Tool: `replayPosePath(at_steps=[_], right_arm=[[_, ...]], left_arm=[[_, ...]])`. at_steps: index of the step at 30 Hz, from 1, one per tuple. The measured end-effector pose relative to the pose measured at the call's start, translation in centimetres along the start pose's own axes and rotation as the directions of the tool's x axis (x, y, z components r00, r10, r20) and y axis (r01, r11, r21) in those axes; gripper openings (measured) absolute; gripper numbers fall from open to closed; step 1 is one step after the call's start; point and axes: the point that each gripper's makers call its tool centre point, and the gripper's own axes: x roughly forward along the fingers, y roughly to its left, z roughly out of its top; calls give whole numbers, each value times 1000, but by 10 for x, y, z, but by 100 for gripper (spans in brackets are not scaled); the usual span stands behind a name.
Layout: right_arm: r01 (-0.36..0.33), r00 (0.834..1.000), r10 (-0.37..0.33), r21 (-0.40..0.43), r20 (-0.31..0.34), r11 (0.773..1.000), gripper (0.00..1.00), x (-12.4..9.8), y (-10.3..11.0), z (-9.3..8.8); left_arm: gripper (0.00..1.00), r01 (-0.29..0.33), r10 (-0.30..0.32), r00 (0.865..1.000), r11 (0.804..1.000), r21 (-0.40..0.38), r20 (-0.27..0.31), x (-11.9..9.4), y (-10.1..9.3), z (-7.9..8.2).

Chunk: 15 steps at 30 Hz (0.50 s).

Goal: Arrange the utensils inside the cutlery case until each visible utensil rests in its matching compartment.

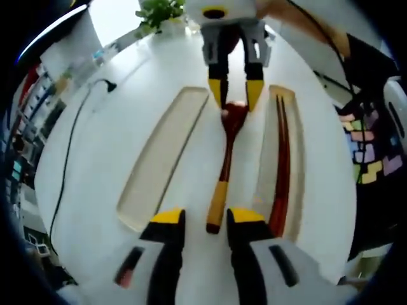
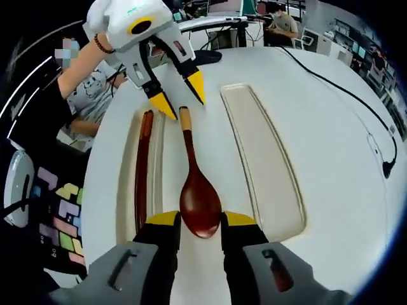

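A dark wooden spoon point(image 1: 226, 159) point(image 2: 199, 200) with a yellow handle tip lies on the white table between two long pale trays. My left gripper point(image 1: 207, 217) point(image 2: 182, 95) is open, and the spoon's handle end sits between its fingertips without touching them. At the spoon's other end my right gripper point(image 2: 201, 220) point(image 1: 236, 95) is open, its fingertips close on either side of the bowl. Dark red chopsticks point(image 1: 282, 165) point(image 2: 142, 171) lie lengthwise in one tray point(image 1: 296, 159) point(image 2: 158, 159). The other tray point(image 1: 162, 159) point(image 2: 261, 159) holds nothing.
A black cable point(image 1: 67, 171) point(image 2: 343, 89) runs over the table beyond the empty tray. A potted plant point(image 1: 159, 13) stands at the table's far end. A colourful block-pattern mat point(image 1: 369, 152) point(image 2: 57, 216) lies off the table's edge on the chopstick side.
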Motion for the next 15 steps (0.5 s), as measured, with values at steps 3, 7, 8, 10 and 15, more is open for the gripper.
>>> replayPosePath(at_steps=[3,7,8,10,15], right_arm=[[-29,1000,29,55,10,998,25,0,0,1],[-76,997,71,156,38,985,25,-1,0,3],[-89,996,82,181,46,979,25,-1,0,3],[-111,993,100,215,59,970,25,-2,-1,3],[-167,985,150,247,86,954,25,-1,1,4]], left_arm=[[27,6,-6,1000,1000,-1,-8,4,-2,0],[25,4,-3,1000,1000,5,-13,4,-3,4],[25,2,-2,1000,1000,9,-20,5,-3,4],[25,-6,6,1000,1000,0,-30,6,-2,6],[16,38,-39,999,998,-41,-21,9,-4,10]])
